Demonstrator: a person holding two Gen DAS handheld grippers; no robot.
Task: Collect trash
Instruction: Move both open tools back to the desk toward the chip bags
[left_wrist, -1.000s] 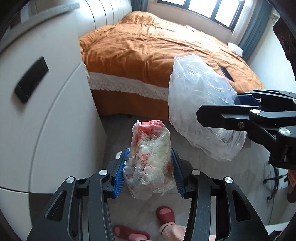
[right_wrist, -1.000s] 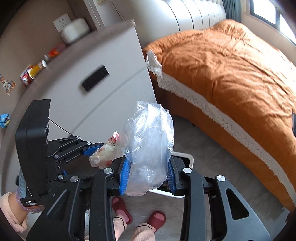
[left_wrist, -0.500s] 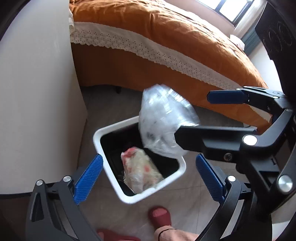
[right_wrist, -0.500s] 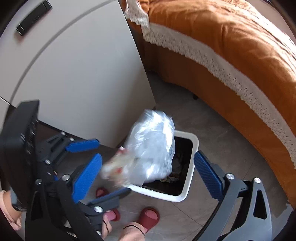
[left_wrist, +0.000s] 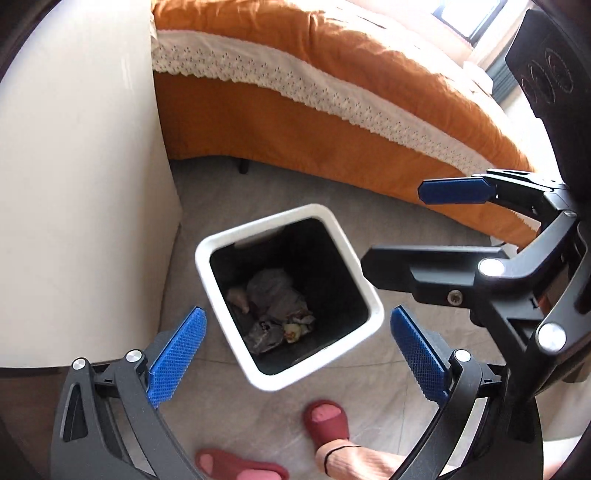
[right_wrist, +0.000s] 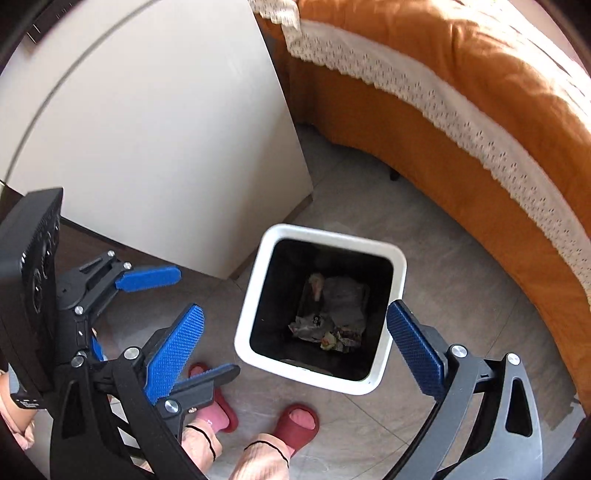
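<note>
Dropped since half a second ago: both bags, then falling at the mouth of the trash bin (left_wrist: 360, 280), now lying at its dark bottom. Clear plastic bag (left_wrist: 275, 293) crumpled in the middle of the bin floor, red-and-white bag (left_wrist: 238, 297) just beside it on the cabinet side, dim in the shadow; other scraps (left_wrist: 293, 328) touching them nearer the feet. Same pile seen from the right wrist view (right_wrist: 332, 314), inside the white rim (right_wrist: 243, 325).

Left hand-held gripper (left_wrist: 295, 354) spread wide and holding nothing, blue pads (left_wrist: 177, 356) either side of the bin in the picture, above it. Right hand-held gripper (right_wrist: 295, 350) likewise spread wide and bare, also visible from the left wrist view (left_wrist: 391, 225) at the right, over the bin's edge.

Bin standing upright on the grey tile floor (left_wrist: 369, 398), between the white cabinet (left_wrist: 74, 184) and the bed (left_wrist: 351, 92) with orange cover and lace trim. Red slippers (right_wrist: 295, 424) on the floor near the bin.
</note>
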